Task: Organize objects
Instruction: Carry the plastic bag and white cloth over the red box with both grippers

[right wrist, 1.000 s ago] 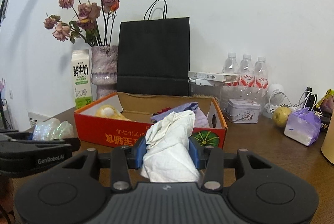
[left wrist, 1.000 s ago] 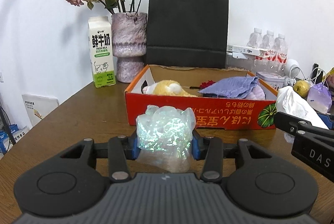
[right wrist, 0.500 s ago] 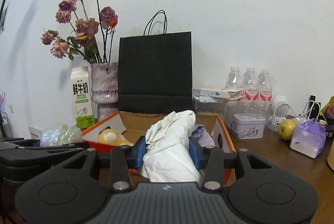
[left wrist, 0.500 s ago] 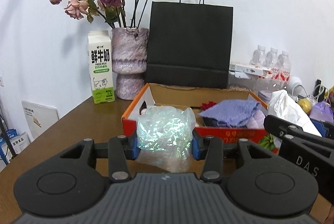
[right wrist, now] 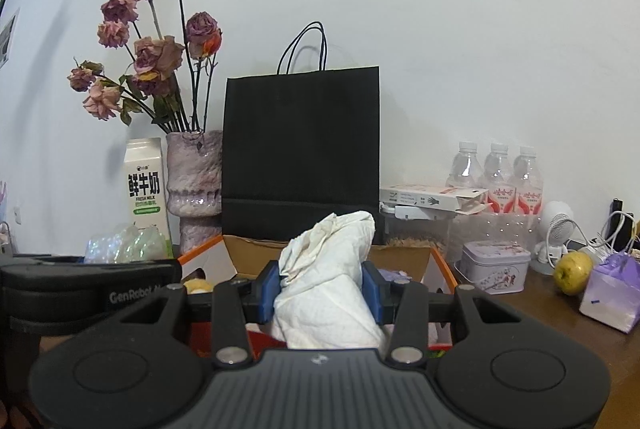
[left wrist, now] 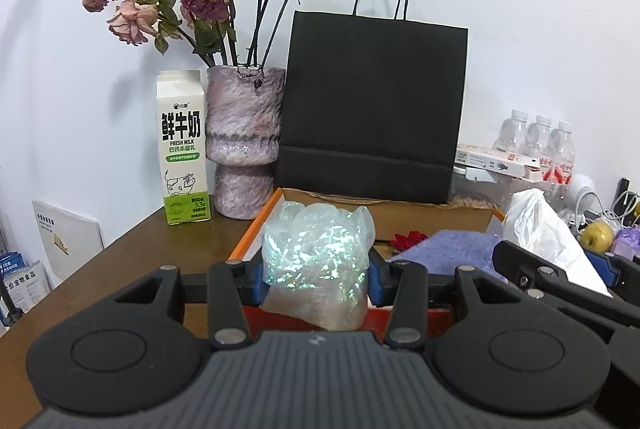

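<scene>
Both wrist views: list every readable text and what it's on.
"鲜牛奶" and "FRESH MILK": milk carton.
"3.3g": same carton, lower front; the other small print is too small to read.
"GenRobot": left tool body, right wrist view, cut off after that.
Bottles labels, flat box, tin, packets at left: print unreadable.

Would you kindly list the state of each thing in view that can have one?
Left hand-held gripper: shut on iridescent plastic bag.
Right hand-held gripper: shut on crumpled white cloth.
Red cardboard box: open, partly filled.
Black paper bag: upright.
Milk carton: upright, closed.
</scene>
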### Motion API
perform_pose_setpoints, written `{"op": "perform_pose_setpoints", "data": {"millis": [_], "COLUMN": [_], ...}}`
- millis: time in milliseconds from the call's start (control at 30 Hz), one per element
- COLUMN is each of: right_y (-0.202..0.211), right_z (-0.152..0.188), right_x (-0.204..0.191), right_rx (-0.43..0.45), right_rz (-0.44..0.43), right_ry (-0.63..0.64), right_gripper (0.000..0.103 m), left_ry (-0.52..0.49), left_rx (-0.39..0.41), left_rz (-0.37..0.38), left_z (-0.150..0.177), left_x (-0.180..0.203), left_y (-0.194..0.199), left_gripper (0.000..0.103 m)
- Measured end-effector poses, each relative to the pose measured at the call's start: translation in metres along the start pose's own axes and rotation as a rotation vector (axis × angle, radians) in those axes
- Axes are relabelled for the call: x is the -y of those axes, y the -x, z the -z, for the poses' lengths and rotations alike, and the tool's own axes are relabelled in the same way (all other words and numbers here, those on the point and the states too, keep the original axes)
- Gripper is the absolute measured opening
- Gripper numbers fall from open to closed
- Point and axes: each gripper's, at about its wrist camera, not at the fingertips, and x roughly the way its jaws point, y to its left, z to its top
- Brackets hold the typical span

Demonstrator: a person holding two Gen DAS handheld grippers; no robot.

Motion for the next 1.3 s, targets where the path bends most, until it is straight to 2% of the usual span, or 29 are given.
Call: {"op": "perform_pose_setpoints", "data": {"millis": [500,1067,1167,1233,1300], "right_y": [-0.057,-0.116,-0.124,-0.128,-0.129], "right_z": [-0.004,-0.002,0.000,0.001,0.003], "right_x": [0.003,0.012,0.013,0.014,0.014], "right_rx": [-0.004,-0.065,-0.086,-0.100,-0.104], "right_rz": [-0.003,-0.023,-0.016,-0.014,-0.008], "right_ry": [0.038,0.067,0.073,0.070,0.073], "right_gripper": [0.041,0.042,0.046,0.053,0.056], "left_ry": [-0.001,-0.050,-0.057,-0.062,-0.061], "left_rx": [0.016,0.016,0.006,0.004,0.006], "left_rz": [0.010,0.018,0.025,0.030,0.034], "left_z": [-0.020,-0.031,-0.031,-0.031,-0.030], "left_x": [0.003,0.003,0.004,0.004,0.003], "left_y": [-0.049,-0.103,-0.111,-0.113,-0.113], "left_gripper": [0.045,0.046,0.048,0.051,0.056]}}
